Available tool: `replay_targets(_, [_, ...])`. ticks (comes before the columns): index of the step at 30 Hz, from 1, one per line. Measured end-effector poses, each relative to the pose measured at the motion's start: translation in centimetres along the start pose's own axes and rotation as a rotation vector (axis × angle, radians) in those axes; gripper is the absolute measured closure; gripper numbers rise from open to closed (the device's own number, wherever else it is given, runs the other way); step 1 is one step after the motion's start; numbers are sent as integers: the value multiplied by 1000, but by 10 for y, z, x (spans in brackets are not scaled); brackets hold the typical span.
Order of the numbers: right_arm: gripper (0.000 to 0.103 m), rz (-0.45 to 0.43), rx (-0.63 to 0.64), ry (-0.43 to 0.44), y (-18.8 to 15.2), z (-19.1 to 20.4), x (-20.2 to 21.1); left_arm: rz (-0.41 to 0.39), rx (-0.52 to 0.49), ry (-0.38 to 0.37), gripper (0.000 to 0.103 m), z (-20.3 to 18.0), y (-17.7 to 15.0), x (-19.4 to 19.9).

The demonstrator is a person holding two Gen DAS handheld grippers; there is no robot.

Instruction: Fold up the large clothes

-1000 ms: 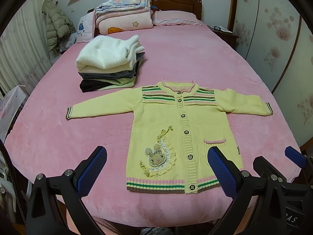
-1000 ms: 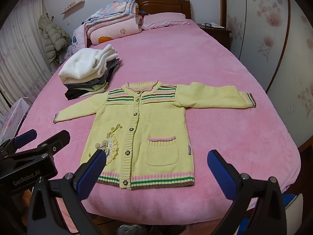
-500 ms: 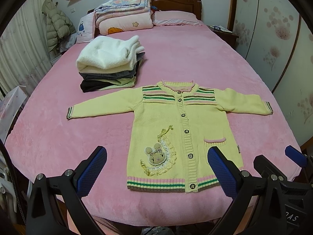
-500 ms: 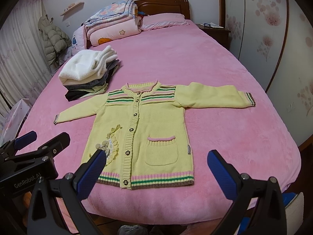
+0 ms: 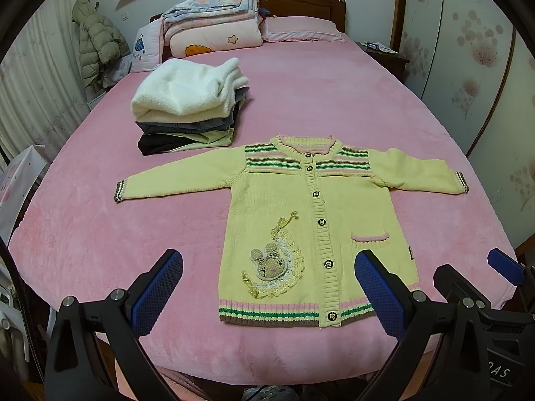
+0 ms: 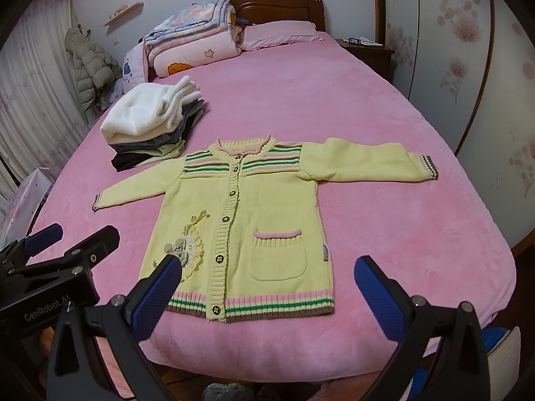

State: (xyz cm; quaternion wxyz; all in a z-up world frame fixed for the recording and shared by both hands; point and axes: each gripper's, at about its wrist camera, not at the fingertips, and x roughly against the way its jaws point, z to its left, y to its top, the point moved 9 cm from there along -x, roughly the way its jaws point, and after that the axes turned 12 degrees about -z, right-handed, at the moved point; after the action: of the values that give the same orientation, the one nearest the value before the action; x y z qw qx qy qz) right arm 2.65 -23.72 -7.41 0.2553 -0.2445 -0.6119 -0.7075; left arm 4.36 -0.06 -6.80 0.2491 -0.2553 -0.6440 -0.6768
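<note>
Bedding in pink plush is covering the whole bed (image 5: 301, 100) and is stretching away from me toward the wooden headboard (image 5: 301, 0). Folded quilts (image 5: 214, 23) are sitting stacked against that headboard, with a pink pillow (image 5: 301, 30) lying just beside them. A puffy olive jacket (image 5: 97, 40) is hanging by the curtain off the bed's left side.

Nearer to me, a pile of folded clothes (image 5: 187, 110) is resting on the bed, a fluffy white piece lying on top of grey, black and pale green layers. Its front edge is sitting close to the cardigan's left shoulder.

The yellow knit cardigan (image 5: 341, 207) is lying flat and face up near the bed's foot edge, buttoned, with both sleeves spreading straight out to the sides. Striped bands are crossing its chest, cuffs and hem. A bunny patch (image 5: 267, 262) is showing on one front panel and a pink-trimmed pocket (image 6: 279, 254) on the other.

I am holding my left gripper (image 5: 267, 290) above the cardigan's hem, its 2 blue pads standing wide apart and gripping nothing. I am holding my right gripper (image 6: 267, 290) above the hem on the pocket side, equally wide and empty. Both are hanging clear of the fabric.
</note>
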Motion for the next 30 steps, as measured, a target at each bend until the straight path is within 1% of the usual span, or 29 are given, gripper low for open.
replay_targets(18, [0,0,-1,-2,0,-1,0,10,1,-3,1,7,-5,-4])
replay_targets(24, [0,-1,1,-3,2,-2,-1,12,-10,-7,1,3,-1,-7])
replay_targets(26, [0,-4,1,-8,-2,-2,-5,16,-14,-7,1,-4,5,-11])
replay_targets(30, [0,-13,-4,-17,3,-8,-7,14,-25,-11,1,-10,9,-14])
